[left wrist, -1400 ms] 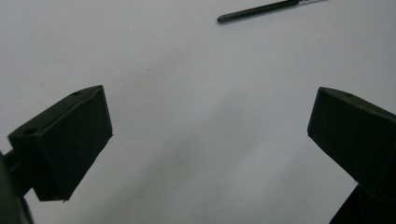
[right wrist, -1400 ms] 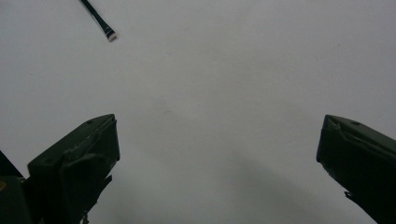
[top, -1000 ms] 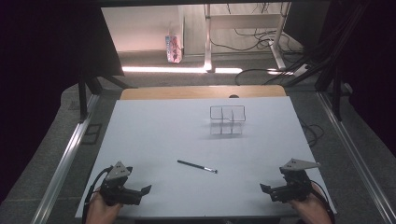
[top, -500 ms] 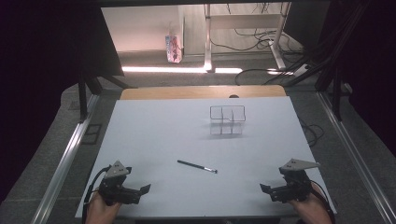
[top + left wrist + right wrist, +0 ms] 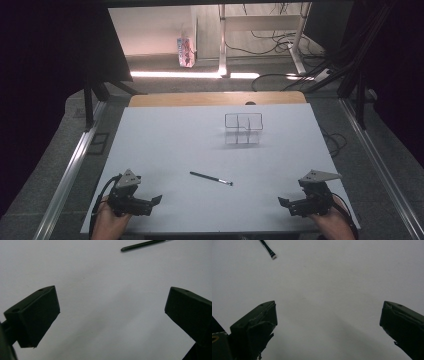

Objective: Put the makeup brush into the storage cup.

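High view: nothing has shifted since a second ago. One pen (image 5: pixel 210 178) lies mid-table, well apart from both grippers. One clear divided box (image 5: pixel 243 128) beyond it. Two grippers: left gripper (image 5: pixel 150 202), right gripper (image 5: pixel 288 205), both jaws wide, holding nothing.

The left hand-held gripper (image 5: pixel 150 201) is held low at the near left, gripped from behind by the left hand (image 5: pixel 107 226), with its jaws spread wide and pointed inward. The right hand-held gripper (image 5: pixel 284 203) is held at the near right by the right hand (image 5: pixel 334 225), jaws likewise spread wide, with nothing between them.
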`<state>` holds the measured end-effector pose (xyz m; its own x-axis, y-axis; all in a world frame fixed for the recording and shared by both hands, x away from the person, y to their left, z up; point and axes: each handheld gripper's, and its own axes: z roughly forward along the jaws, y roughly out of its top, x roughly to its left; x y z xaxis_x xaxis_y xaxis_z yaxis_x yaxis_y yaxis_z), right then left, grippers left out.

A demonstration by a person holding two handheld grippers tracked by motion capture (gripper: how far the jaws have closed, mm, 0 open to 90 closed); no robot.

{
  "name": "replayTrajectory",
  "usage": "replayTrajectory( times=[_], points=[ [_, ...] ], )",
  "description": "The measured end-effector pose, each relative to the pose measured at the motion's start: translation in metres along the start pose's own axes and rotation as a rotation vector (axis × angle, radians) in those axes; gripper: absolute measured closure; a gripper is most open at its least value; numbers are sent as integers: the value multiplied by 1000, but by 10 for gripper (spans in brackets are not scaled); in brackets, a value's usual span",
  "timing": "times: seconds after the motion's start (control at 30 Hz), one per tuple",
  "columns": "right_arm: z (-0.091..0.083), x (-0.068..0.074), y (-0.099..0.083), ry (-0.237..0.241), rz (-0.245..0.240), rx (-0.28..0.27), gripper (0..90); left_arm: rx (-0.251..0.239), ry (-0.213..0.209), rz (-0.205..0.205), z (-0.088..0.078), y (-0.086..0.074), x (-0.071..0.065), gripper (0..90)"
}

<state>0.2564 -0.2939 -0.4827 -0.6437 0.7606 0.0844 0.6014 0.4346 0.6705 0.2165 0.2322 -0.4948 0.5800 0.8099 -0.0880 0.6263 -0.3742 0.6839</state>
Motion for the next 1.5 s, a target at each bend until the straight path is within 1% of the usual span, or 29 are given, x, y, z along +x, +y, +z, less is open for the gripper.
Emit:
replayTrajectory(
  times=[0.13, 0.3, 0.37, 0.5, 0.77, 0.87, 0.97, 1.07, 1.33, 1.5],
  points=[
    [0, 0, 0, -2, -4, 6, 9, 0, 14, 1, 0, 3, 1, 0],
    [1, 0, 0, -1, -2, 6, 10, -1, 15, 1, 1, 5, 3, 0],
    [1, 0, 0, -3, -3, 8, 10, -3, 7, 0, 3, 6, 4, 0],
    [1, 0, 0, -3, -4, 10, 11, -1, 4, 16, 4, 8, 7, 0],
    [2, 0, 0, -3, -2, 12, 12, -19, -19, 21, 5, 17, 11, 0],
    [3, 1, 1, -3, 0, 21, 12, -15, -24, 27, 8, 21, 12, 0],
    [3, 1, 1, -7, -11, 27, 12, -5, -24, 38, 10, 25, 13, 0],
    [3, 1, 1, -5, -4, 22, 12, -3, -27, 40, 11, 28, 14, 0],
    [3, 1, 1, -7, -1, 20, 12, 7, -30, 29, 12, 34, 18, 0],
    [2, 1, 1, -19, -6, 13, 0, 18, -27, 32, 13, 37, 20, 0]
  ],
)
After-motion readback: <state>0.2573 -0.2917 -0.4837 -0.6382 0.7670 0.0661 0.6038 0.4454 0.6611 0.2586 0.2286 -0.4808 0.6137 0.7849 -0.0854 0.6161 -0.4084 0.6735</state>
